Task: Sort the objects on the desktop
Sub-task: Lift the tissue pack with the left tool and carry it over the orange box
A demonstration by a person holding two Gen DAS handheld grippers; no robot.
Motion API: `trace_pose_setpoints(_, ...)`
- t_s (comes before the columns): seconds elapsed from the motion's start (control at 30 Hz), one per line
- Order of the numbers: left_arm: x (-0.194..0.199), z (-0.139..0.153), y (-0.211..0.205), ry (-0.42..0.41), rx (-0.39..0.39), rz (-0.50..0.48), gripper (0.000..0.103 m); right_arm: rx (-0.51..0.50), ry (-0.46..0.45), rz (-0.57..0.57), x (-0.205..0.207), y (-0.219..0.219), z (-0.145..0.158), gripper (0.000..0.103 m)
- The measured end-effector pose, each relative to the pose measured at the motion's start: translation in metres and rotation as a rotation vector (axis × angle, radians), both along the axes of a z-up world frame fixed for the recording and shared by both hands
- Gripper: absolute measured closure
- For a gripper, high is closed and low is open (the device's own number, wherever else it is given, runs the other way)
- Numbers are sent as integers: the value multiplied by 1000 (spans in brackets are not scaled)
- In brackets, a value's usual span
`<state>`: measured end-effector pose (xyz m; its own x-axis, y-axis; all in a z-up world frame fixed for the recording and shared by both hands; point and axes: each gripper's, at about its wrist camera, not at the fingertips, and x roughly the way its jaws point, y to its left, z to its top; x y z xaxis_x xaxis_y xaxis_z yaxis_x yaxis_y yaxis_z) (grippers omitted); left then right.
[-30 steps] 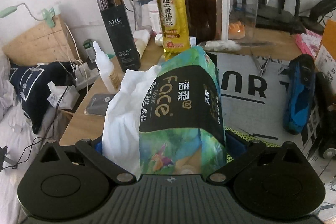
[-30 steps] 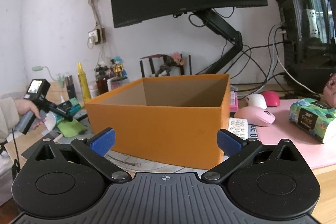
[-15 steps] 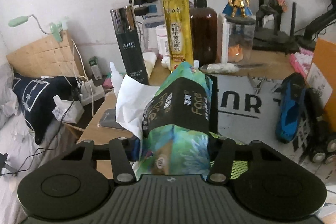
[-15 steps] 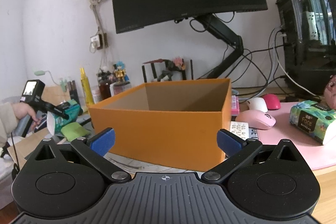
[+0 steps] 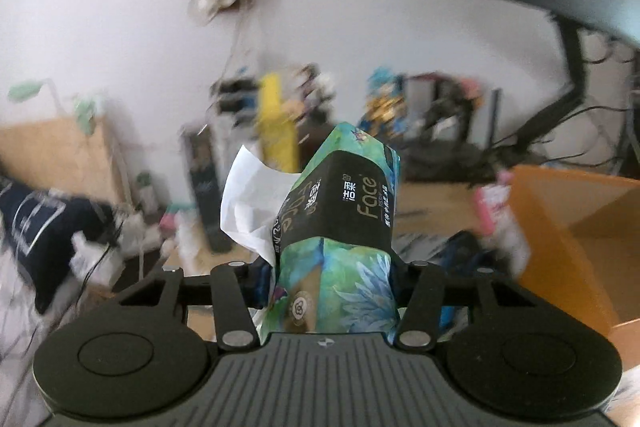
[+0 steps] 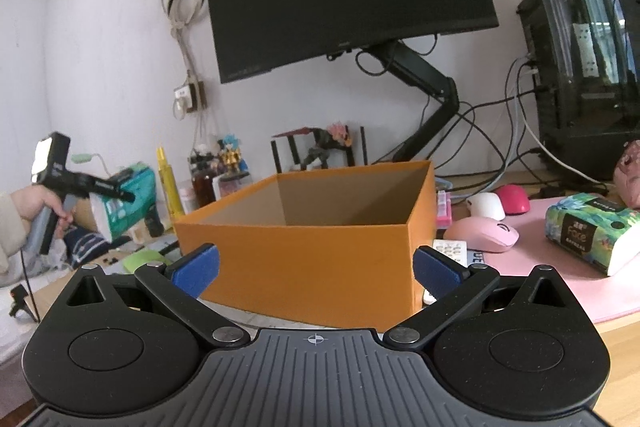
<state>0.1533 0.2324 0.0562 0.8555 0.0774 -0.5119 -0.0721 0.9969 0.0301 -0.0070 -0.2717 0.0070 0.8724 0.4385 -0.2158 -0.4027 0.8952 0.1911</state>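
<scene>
Both wrist views face the orange box (image 6: 304, 239), right nearer.

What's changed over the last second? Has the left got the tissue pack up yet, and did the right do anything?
The left gripper closed on the tissue pack, lifted it off the desk and swung it right, toward the orange box; its view is now motion-blurred. The right gripper stayed open in front of the box. The second tissue pack on the pink mat and the mice did not move.

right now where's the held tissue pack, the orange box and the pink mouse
held tissue pack (image 5: 352, 211), left wrist view, black label band
orange box (image 6: 304, 259), right wrist view, front wall
pink mouse (image 6: 482, 233), right wrist view, top shell
</scene>
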Motion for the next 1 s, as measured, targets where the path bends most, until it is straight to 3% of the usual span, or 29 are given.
trace_pose_setpoints(0.2, -14, 33, -64, -104, 18, -169, 53, 10, -13, -16, -5, -11, 5, 0)
trace_pose_setpoints(0.37, -17, 44, -124, -129, 42, -328, 53, 22, -17, -43, -8, -26, 6, 0)
trace_pose_setpoints(0.57, 6, 19, -181, -37, 41, -419, 53, 41, -11, -78, -11, -44, 3, 0)
trace_pose_setpoints(0.73, 32, -12, -227, 69, 144, -462, 53, 61, -1, -97, -14, -59, -1, 0)
trace_pose_setpoints(1.0, 55, -35, -247, 184, 174, -473, 53, 81, 24, -123, -7, -68, -7, 0)
